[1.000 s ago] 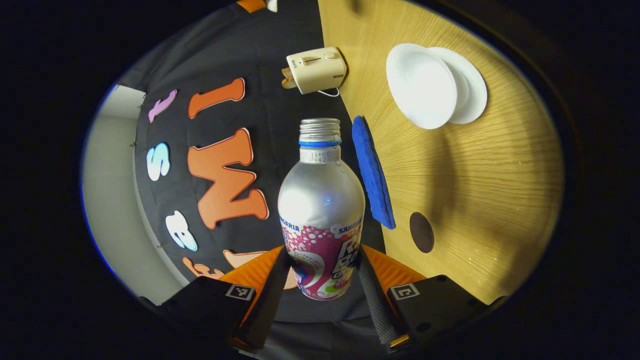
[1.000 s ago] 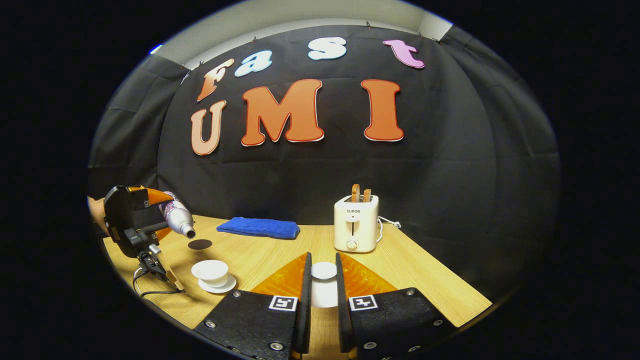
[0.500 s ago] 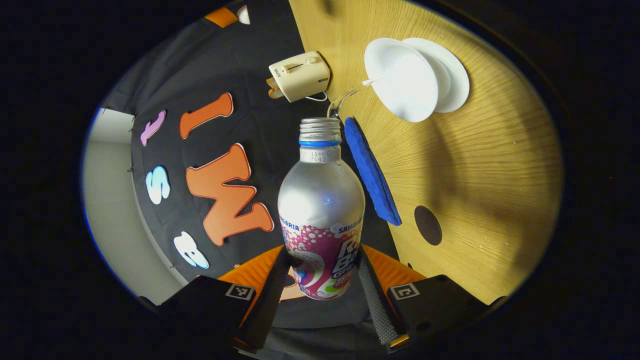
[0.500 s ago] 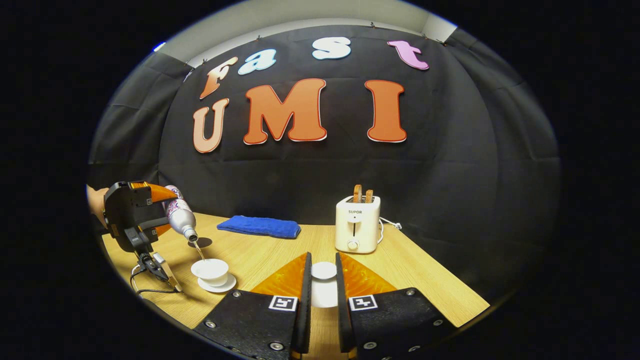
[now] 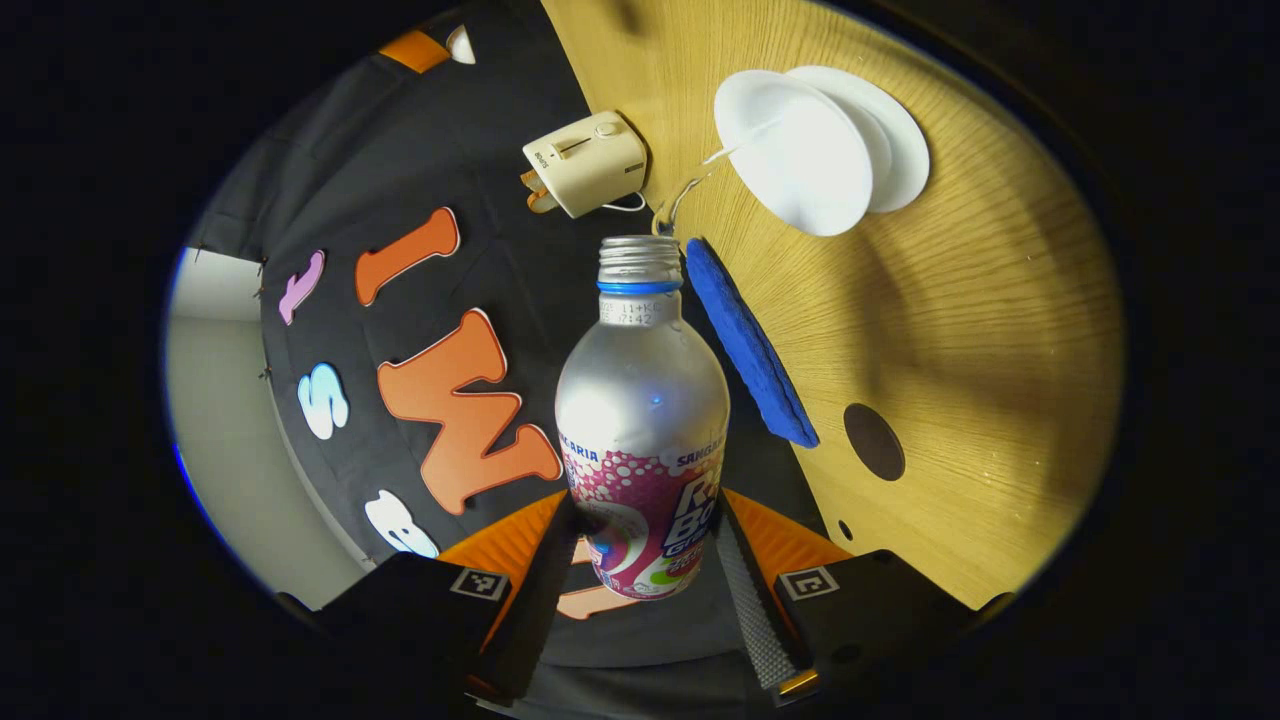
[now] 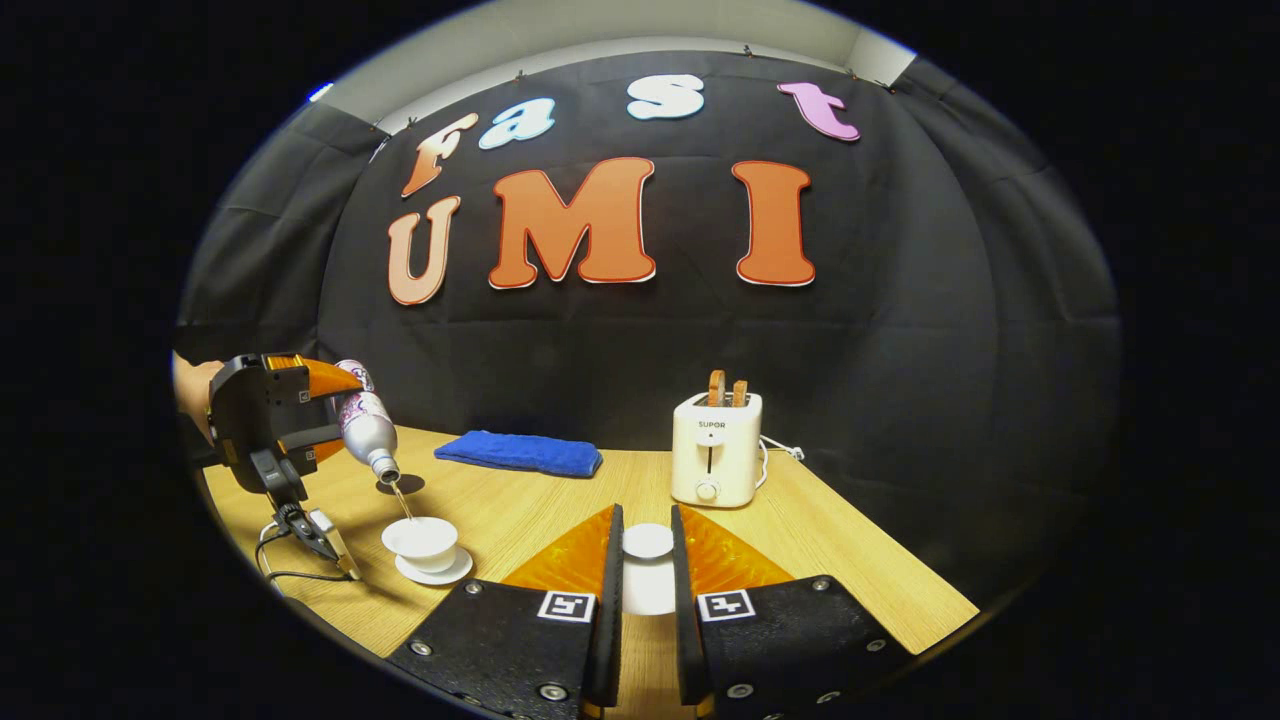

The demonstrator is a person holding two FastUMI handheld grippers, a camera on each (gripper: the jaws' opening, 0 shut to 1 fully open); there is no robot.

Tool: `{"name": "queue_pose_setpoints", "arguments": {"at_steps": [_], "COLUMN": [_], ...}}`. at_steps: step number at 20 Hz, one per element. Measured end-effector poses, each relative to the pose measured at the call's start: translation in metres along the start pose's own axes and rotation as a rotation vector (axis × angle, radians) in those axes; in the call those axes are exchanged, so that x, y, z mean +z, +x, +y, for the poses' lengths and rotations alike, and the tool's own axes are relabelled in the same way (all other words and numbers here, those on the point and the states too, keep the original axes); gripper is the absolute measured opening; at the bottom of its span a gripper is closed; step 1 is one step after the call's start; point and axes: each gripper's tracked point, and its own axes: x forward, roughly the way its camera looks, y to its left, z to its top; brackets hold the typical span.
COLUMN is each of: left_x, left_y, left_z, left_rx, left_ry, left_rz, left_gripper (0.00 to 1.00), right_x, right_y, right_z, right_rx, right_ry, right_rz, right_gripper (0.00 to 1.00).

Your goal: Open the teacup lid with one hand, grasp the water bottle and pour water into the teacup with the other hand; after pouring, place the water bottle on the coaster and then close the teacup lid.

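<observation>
Left hand-held gripper (image 5: 640, 560): clamped on tilted water bottle (image 5: 642, 420), water streaming into teacup (image 6: 421, 541). Right hand-held gripper (image 6: 647, 580): clamped on teacup lid (image 6: 648, 542). Left gripper view adds coaster (image 5: 874, 441) bare.

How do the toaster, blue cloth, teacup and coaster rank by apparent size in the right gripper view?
1. Toaster and blue cloth: close in apparent area, not ranked.
2. Teacup.
3. Coaster, partly behind the water stream.
The teacup sits nearer the camera, so true sizes stay unsure.

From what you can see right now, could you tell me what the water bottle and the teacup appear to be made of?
The water bottle looks like aluminium: matte silver body, threaded metal neck, printed wrap below. The teacup and its saucer look like glazed white porcelain, smooth and evenly white, though plastic cannot be ruled out.
</observation>
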Motion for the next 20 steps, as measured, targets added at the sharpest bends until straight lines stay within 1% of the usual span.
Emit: {"name": "queue_pose_setpoints", "arguments": {"at_steps": [1,2,3,4,5,6,7,8,11,12,13,14,16,17,18,20], "left_x": [-0.001,-0.002,-0.004,-0.005,-0.006,-0.008,-0.008,-0.008,-0.009,-0.009,-0.008,-0.009,-0.007,-0.006,-0.005,-0.002], "left_y": [0.002,0.001,0.001,0.001,0.004,0.003,0.004,0.004,0.006,0.006,0.005,0.005,0.005,0.005,0.006,0.007], "left_z": [0.001,0.003,0.005,0.008,0.01,0.012,0.015,0.018,0.025,0.028,0.03,0.031,0.03,0.03,0.029,0.027], "left_rx": [0.003,0.006,0.012,0.016,0.02,0.023,0.029,0.034,0.051,0.055,0.06,0.061,0.066,0.068,0.068,0.071], "left_ry": [0.006,0.013,0.022,0.032,0.038,0.042,0.048,0.055,0.074,0.078,0.083,0.088,0.098,0.103,0.11,0.122], "left_rz": [0.003,0.003,0.005,0.005,0.008,0.009,0.009,0.009,0.005,0.004,0.003,0.003,0.001,0.001,0.0,-0.005], "left_gripper": [0.81,0.85,0.83,0.86,0.83,0.83,0.85,0.83,0.83,0.83,0.85,0.83,0.83,0.81,0.83,0.83], "right_x": [0.0,0.0,-0.001,0.0,0.001,0.002,0.003,0.003,0.004,0.005,0.006,0.006,0.006,0.006,0.006,0.006], "right_y": [0.0,0.0,0.0,0.001,0.002,0.002,0.002,0.002,0.002,0.002,0.001,0.002,0.003,0.003,0.003,0.002], "right_z": [0.001,-0.001,0.001,0.003,0.004,0.004,0.005,0.007,0.008,0.007,0.007,0.008,0.01,0.011,0.012,0.012], "right_rx": [0.003,0.001,0.006,0.007,0.009,0.012,0.011,0.017,0.018,0.018,0.019,0.016,0.018,0.021,0.022,0.023], "right_ry": [0.001,0.003,0.004,0.004,0.004,0.003,0.003,0.003,0.0,-0.001,-0.003,-0.004,-0.007,-0.009,-0.011,-0.013], "right_rz": [0.001,0.002,0.001,0.001,-0.003,-0.005,-0.006,-0.009,-0.01,-0.01,-0.01,-0.011,-0.011,-0.011,-0.011,-0.01], "right_gripper": [0.23,0.23,0.23,0.23,0.23,0.23,0.23,0.23,0.23,0.19,0.23,0.23,0.23,0.23,0.23,0.23]}}
